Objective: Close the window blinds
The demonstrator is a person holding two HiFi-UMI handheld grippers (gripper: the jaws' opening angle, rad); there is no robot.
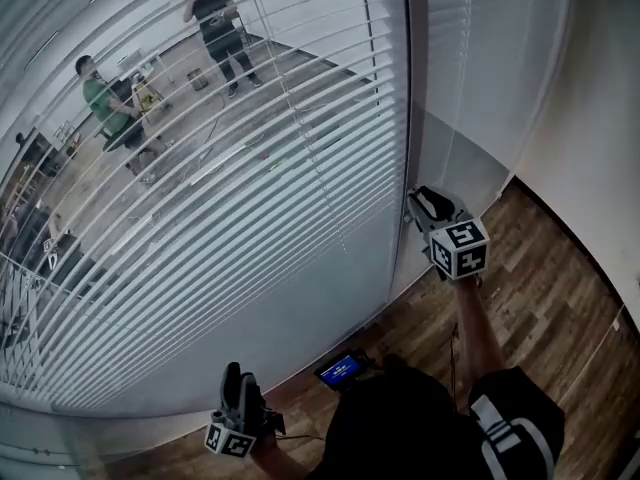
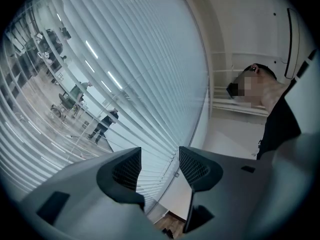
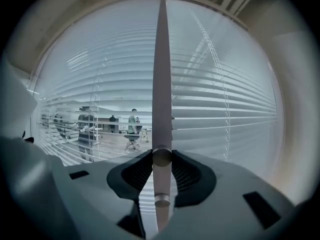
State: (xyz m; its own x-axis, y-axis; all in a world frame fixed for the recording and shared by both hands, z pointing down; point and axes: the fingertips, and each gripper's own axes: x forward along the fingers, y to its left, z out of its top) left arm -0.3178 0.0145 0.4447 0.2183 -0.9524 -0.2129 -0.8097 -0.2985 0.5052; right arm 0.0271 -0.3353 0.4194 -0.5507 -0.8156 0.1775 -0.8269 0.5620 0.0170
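Note:
White slatted blinds point(image 1: 230, 198) cover a large window, and their slats stand open enough to show a room behind the glass. A slim grey tilt wand point(image 1: 408, 98) hangs at the blinds' right edge. My right gripper point(image 1: 424, 208) is raised to the wand's lower end. In the right gripper view the wand point(image 3: 161, 79) runs straight up between the jaws, and that gripper point(image 3: 162, 170) is shut on it. My left gripper point(image 1: 238, 396) hangs low near the floor, apart from the blinds. Seen in its own view, the left gripper point(image 2: 160, 165) is open and holds nothing, with the blinds point(image 2: 125, 69) beyond.
A second blind point(image 1: 490, 58) hangs right of the window frame, beside a white wall point(image 1: 600, 148). The wooden floor point(image 1: 560, 298) runs below, with a small blue-screened device point(image 1: 342, 370) near my feet. People point(image 1: 215, 23) stand behind the glass.

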